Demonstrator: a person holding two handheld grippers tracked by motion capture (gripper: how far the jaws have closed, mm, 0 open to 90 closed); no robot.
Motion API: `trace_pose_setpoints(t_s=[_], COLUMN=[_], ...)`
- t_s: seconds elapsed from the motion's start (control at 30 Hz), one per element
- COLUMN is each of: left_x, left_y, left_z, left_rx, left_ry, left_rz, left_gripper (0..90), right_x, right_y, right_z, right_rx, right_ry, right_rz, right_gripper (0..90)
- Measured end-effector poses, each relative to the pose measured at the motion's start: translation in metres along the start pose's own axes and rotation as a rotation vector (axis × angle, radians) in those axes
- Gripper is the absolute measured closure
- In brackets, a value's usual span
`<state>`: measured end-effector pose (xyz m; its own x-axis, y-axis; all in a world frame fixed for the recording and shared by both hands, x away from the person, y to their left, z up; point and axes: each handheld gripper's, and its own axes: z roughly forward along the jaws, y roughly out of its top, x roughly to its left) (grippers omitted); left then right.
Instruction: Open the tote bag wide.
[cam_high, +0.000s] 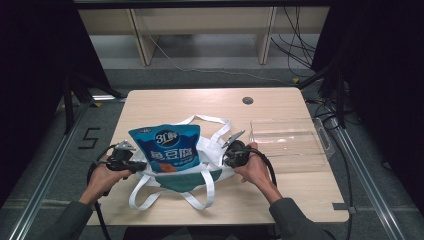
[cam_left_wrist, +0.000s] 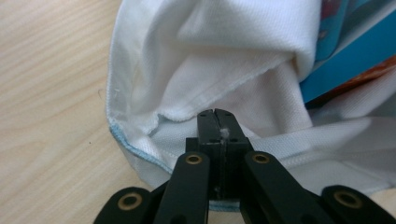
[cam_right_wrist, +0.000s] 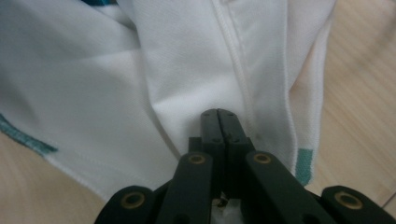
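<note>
— Wooden table (cam_high: 300, 190): white tote bag (cam_high: 212, 150) lies centre-front, blue pouch (cam_high: 167, 150) sticking out, lower part hidden inside.
— Grippers?
— Left gripper (cam_left_wrist: 217, 114) jaws together, pinched on bag's left edge fabric. Right gripper (cam_right_wrist: 218, 113) same, clamped on right edge. Pouch label partly illegible; clear tray (cam_high: 292, 142) to the right, faint.

The lower part of the blue pouch (cam_high: 167, 150) was hidden inside the white bag (cam_high: 210, 150). Whether cloth was pinched between the closed jaws could not be told. The pouch's print was too small to be read.
</note>
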<state>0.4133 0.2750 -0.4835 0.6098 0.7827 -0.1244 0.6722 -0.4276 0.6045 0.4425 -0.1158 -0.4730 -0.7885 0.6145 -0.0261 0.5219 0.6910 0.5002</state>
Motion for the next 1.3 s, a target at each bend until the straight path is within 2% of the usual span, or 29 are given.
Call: trace_pose_setpoints(t_s=[0.07, 0.13, 0.17, 0.27, 0.3, 0.33, 0.37, 0.43, 0.53, 0.57, 0.6, 0.63, 0.67, 0.7, 0.73, 0.8, 0.83, 0.87, 0.9, 0.93, 0.97, 1.03, 1.13, 1.17, 1.2, 1.23, 1.27, 1.3], left_x=[0.004, 0.005, 0.007, 0.006, 0.005, 0.005, 0.004, 0.001, -0.005, -0.008, -0.01, -0.014, -0.016, -0.018, -0.021, -0.027, -0.03, -0.034, -0.038, -0.04, -0.043, -0.048, -0.054, -0.056, -0.058, -0.059, -0.06, -0.062], left_y=[-0.006, -0.008, -0.008, -0.008, -0.007, -0.006, -0.005, -0.001, 0.005, 0.006, 0.007, 0.007, 0.008, 0.007, 0.007, 0.003, 0.0, -0.004, -0.008, -0.013, -0.017, -0.024, -0.032, -0.034, -0.037, -0.039, -0.041, -0.043], left_z=[0.006, 0.009, 0.009, 0.01, 0.008, 0.008, 0.006, -0.002, -0.017, -0.023, -0.028, -0.033, -0.038, -0.043, -0.047, -0.055, -0.059, -0.061, -0.064, -0.066, -0.068, -0.071, -0.074, -0.075, -0.076, -0.077, -0.078, -0.079], left_rx=[0.018, -0.006, 0.018, 0.011, 0.023, 0.016, -0.006, -0.039, -0.093, -0.109, -0.127, -0.147, -0.154, -0.163, -0.174, -0.177, -0.168, -0.168, -0.169, -0.167, -0.168, -0.149, -0.134, -0.138, -0.136, -0.133, -0.127, -0.131], left_ry=[-0.011, -0.011, -0.02, -0.018, -0.008, -0.012, 0.003, -0.001, -0.024, -0.022, -0.023, -0.026, -0.026, -0.025, -0.023, -0.037, -0.037, -0.036, -0.045, -0.05, -0.052, -0.062, -0.048, -0.047, -0.036, -0.03, -0.015, -0.027], left_rz=[0.018, 0.001, -0.003, 0.008, 0.007, 0.015, 0.013, -0.024, -0.006, 0.004, 0.012, 0.006, 0.007, 0.006, 0.005, 0.004, 0.017, 0.015, 0.009, 0.015, 0.008, 0.013, 0.021, 0.011, 0.0, 0.002, 0.009, 0.011], left_gripper=[89.8, 89.8, 89.8, 89.7, 89.8, 89.6, 88.7, 78.7, 65.6, 63.1, 60.4, 58.6, 56.6, 54.4, 52.1, 48.4, 46.2, 44.0, 42.3, 40.5, 38.7, 36.0, 32.8, 30.9, 28.4, 28.0, 27.7, 26.8], right_x=[0.002, 0.002, 0.001, 0.0, 0.0, 0.0, 0.001, 0.0, 0.0, -0.001, 0.001, 0.001, 0.001, 0.001, 0.002, 0.001, 0.0, -0.001, -0.002, -0.001, -0.005, -0.007, -0.008, -0.006, -0.007, -0.006, -0.006, -0.004], right_y=[-0.002, -0.002, -0.002, -0.005, -0.005, -0.004, -0.003, -0.002, 0.004, 0.006, 0.009, 0.01, 0.012, 0.013, 0.013, 0.013, 0.013, 0.013, 0.013, 0.013, 0.013, 0.013, 0.014, 0.014, 0.014, 0.015, 0.015, 0.015], right_z=[0.008, 0.011, 0.011, 0.012, 0.012, 0.011, 0.01, 0.007, -0.008, -0.014, -0.02, -0.025, -0.03, -0.036, -0.038, -0.045, -0.049, -0.05, -0.052, -0.054, -0.057, -0.059, -0.064, -0.063, -0.063, -0.064, -0.064, -0.066], right_rx=[0.034, 0.035, 0.037, 0.02, 0.02, 0.022, 0.022, 0.002, -0.063, -0.09, -0.109, -0.134, -0.153, -0.144, -0.163, -0.171, -0.161, -0.175, -0.167, -0.168, -0.162, -0.187, -0.177, -0.184, -0.19, -0.188, -0.189, -0.184], right_ry=[-0.017, -0.011, -0.008, -0.002, -0.002, -0.004, -0.006, -0.002, 0.009, -0.002, -0.003, -0.005, -0.011, 0.011, -0.008, 0.018, 0.015, 0.018, 0.003, 0.013, 0.029, 0.025, 0.018, 0.018, 0.017, 0.019, 0.009, 0.022], right_rz=[-0.027, -0.012, -0.012, 0.001, 0.002, 0.008, 0.008, 0.017, 0.055, 0.045, 0.064, 0.047, 0.052, 0.06, 0.068, 0.067, 0.072, 0.069, 0.072, 0.094, 0.068, 0.059, 0.062, 0.086, 0.062, 0.067, 0.051, 0.082], right_gripper=[90.0, 90.0, 90.0, 90.0, 90.0, 90.0, 90.0, 84.7, 71.5, 67.8, 65.7, 63.7, 61.7, 60.1, 58.7, 54.9, 53.5, 51.8, 49.9, 48.1, 46.5, 44.6, 43.1, 42.6, 42.4, 42.1, 42.0, 41.9])
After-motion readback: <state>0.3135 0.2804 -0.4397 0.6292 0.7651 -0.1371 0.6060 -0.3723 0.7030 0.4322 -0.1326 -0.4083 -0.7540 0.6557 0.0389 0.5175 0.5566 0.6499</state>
